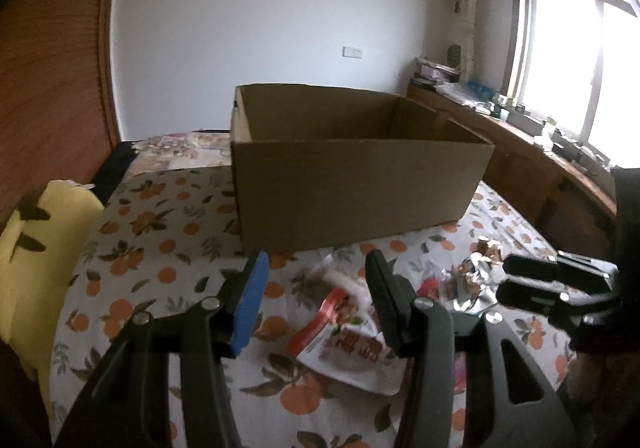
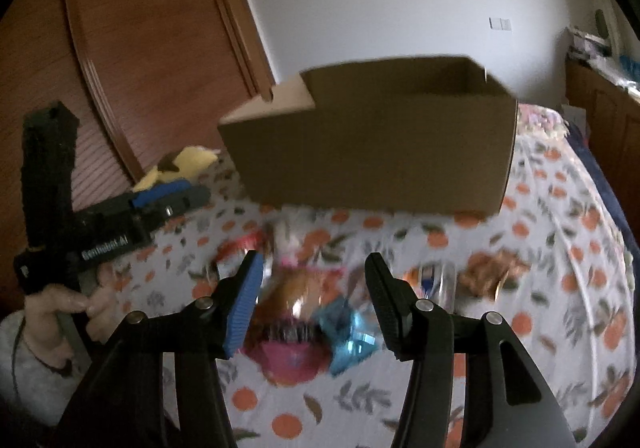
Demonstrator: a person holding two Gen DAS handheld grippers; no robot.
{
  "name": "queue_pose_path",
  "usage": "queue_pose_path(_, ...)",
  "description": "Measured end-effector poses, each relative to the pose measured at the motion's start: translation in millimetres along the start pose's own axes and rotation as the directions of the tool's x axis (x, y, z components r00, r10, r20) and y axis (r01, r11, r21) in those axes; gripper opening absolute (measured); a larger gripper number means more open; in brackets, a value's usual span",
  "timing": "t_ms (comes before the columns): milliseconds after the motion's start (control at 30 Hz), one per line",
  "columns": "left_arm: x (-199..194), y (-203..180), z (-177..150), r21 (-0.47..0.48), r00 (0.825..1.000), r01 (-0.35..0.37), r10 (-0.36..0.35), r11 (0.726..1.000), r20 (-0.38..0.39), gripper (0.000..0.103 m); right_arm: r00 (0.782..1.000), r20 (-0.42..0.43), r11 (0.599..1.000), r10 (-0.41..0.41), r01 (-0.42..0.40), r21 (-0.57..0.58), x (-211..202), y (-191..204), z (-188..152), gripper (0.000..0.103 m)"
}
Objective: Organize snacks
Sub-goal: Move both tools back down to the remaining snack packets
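Hovering over the bed (image 1: 132,232), w/ its orange-print sheet, the left gripper (image 1: 316,268) has its fingers spread wide and nothing between them; a red-and-white snack pouch (image 1: 352,348) lies flat on the sheet just below the gap. The right gripper (image 2: 314,268) is likewise wide open and holds nothing, poised above a loose pile of snacks (image 2: 304,332) approx. mid-bed: a pink packet, a blue foil one and what looks like a clear-wrapped pastry, though motion blur makes the details unsure. A crumpled silver wrapper (image 1: 476,276) sits nearer the bed's right edge, beside the right gripper's tips as seen from the left wrist view. The open cardboard box (image 1: 360,171) stands upright on the bed beyond the snacks, toward the far end; its inside isn't visible. A yellow plush toy (image 1: 44,240) rests at the bed's left edge, next to the brown wardrobe (image 2: 152,27).
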State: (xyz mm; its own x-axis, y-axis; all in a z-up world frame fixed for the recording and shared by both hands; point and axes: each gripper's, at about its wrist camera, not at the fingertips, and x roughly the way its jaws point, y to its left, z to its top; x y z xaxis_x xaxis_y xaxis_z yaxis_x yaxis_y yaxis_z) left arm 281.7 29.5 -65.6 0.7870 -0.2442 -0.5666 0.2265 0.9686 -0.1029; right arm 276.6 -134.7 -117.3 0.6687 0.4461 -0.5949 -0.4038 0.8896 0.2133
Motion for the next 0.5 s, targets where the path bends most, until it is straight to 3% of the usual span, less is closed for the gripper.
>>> queue_pose_path(167, 4.4, -3.1, -16.6, -0.03, 0.999, 0.014, -0.016, 0.999, -0.04, 0.05, 0.999, -0.04, 0.999, 0.003, -0.001, 0.035, 7.7, -1.8, -24.0, 0.054)
queue_pose_path(500, 17.8, -14.9, -32.7, -0.072, 0.991, 0.009, -0.018, 0.997, -0.134, 0.05, 0.999, -0.036, 0.999, -0.024, 0.026, 0.046, 15.4, -13.3, -29.9, 0.056)
